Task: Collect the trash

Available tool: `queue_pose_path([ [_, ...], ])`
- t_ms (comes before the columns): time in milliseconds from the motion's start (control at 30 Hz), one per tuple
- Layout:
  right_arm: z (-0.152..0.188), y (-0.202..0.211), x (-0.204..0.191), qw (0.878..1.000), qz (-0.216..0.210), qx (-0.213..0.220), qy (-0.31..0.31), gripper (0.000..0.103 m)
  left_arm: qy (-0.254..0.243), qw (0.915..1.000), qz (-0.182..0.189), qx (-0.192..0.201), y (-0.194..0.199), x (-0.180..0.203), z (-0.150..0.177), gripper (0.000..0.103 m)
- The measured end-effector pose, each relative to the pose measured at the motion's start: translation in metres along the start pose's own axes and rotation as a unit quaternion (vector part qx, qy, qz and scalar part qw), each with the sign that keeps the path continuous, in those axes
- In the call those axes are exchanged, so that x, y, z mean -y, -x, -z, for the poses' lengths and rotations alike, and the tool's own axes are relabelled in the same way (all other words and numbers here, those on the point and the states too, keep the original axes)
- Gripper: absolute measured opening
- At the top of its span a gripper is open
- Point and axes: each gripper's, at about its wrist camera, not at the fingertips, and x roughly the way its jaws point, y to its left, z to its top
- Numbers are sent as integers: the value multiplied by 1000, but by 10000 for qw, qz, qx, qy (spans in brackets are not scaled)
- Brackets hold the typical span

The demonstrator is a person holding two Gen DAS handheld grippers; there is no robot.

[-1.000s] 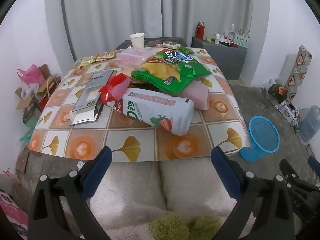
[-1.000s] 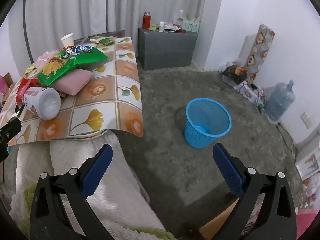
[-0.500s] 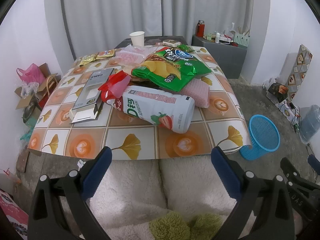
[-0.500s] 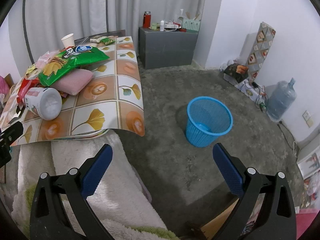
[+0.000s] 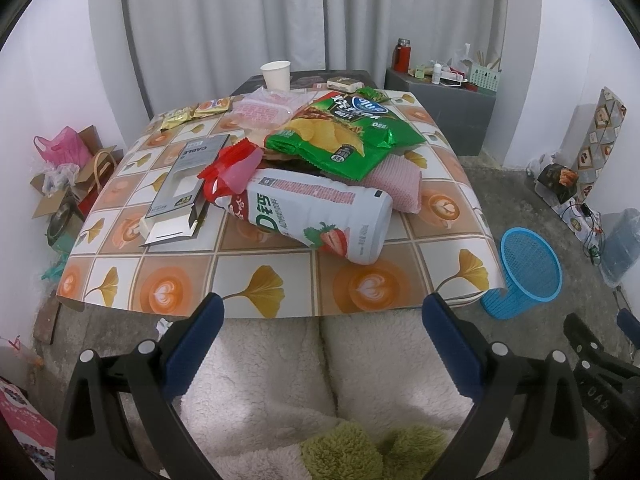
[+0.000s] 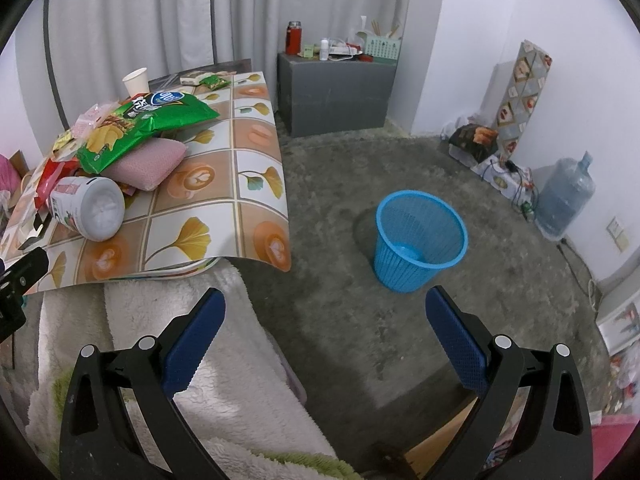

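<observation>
Blue-padded and spread wide with nothing held, the left gripper [image 5: 320, 320] and right gripper [image 6: 324, 312] hang short of the table [image 5: 256, 248], so collecting looks unstarted: next, reach the strawberry bottle [image 5: 320, 216] at centre frame, then the blue basket [image 6: 420, 236] mid-right.

— What is on the table [image 5: 256, 292]?
— A big bottle [image 5: 316, 214] lies on its side in the middle. At its 12 o'clock is a chip bag [image 5: 344, 136]. At 9 o'clock lies a flat box [image 5: 182, 184].
— And the basket [image 5: 526, 270]?
— On the floor, at the table's 3 o'clock.
</observation>
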Motion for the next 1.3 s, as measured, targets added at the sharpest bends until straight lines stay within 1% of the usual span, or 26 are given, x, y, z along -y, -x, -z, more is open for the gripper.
queue_pose_path([
  [1300, 1, 4, 0, 10000, -43, -20, -37, 96, -19, 10000, -17, -41, -2, -1, 1, 97],
])
